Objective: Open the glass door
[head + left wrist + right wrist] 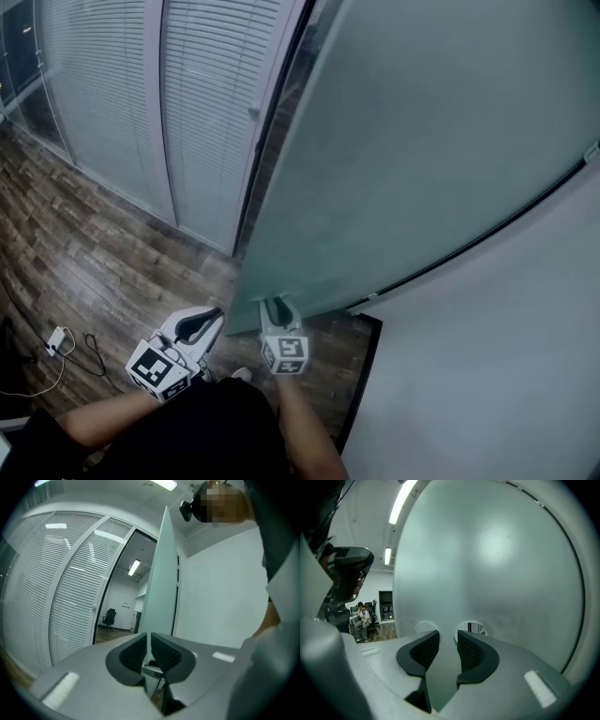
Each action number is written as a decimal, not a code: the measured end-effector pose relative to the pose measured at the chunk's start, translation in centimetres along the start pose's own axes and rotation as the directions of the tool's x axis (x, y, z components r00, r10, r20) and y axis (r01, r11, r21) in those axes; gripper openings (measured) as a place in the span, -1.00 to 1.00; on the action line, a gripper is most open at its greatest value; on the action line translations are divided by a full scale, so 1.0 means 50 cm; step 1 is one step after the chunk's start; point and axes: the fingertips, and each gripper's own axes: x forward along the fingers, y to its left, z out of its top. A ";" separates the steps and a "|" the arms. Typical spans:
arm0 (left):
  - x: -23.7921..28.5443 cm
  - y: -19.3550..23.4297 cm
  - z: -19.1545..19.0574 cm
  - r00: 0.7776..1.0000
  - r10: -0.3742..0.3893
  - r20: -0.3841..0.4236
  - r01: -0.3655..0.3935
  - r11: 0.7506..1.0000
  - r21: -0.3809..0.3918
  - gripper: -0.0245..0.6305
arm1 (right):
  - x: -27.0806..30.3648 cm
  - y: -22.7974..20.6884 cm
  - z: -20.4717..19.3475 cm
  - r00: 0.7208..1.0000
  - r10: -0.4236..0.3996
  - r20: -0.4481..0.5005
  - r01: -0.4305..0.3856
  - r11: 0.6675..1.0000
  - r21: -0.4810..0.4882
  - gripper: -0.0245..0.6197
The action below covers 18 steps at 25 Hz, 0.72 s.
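Observation:
The frosted glass door (422,150) stands swung partly out of its dark frame (272,122). In the left gripper view it shows edge-on as a tall pale slab (161,573). My right gripper (276,306) points at the door's face low down, tips at the glass. Its jaws stand apart with only frosted glass (487,564) showing in the gap, so the right gripper (448,637) is open. Two round patches (472,627) on the glass flank its fingertips. My left gripper (208,321) hangs left of the door, clear of it. Its pads meet with nothing between them in the left gripper view (149,637).
Glass partitions with white blinds (112,103) run along the left. A white wall (506,375) closes the right side. A cable and white adapter (58,339) lie on the wooden floor. Through the doorway an office chair (108,617) stands in a lit room.

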 end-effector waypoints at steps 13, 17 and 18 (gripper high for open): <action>0.048 -0.037 0.015 0.987 -0.154 -0.040 0.157 0.982 0.107 -0.65 | -0.055 0.003 -0.004 0.998 -0.060 0.020 0.060 0.998 -0.003 -0.55; 0.066 -0.041 0.023 0.984 -0.174 -0.038 0.177 0.978 0.106 -0.64 | -0.064 0.004 -0.004 0.997 -0.078 0.019 0.078 0.997 0.001 -0.54; 0.069 -0.041 0.025 0.983 -0.178 -0.034 0.181 0.979 0.099 -0.64 | -0.066 0.005 -0.006 0.997 -0.081 0.019 0.081 0.997 0.004 -0.54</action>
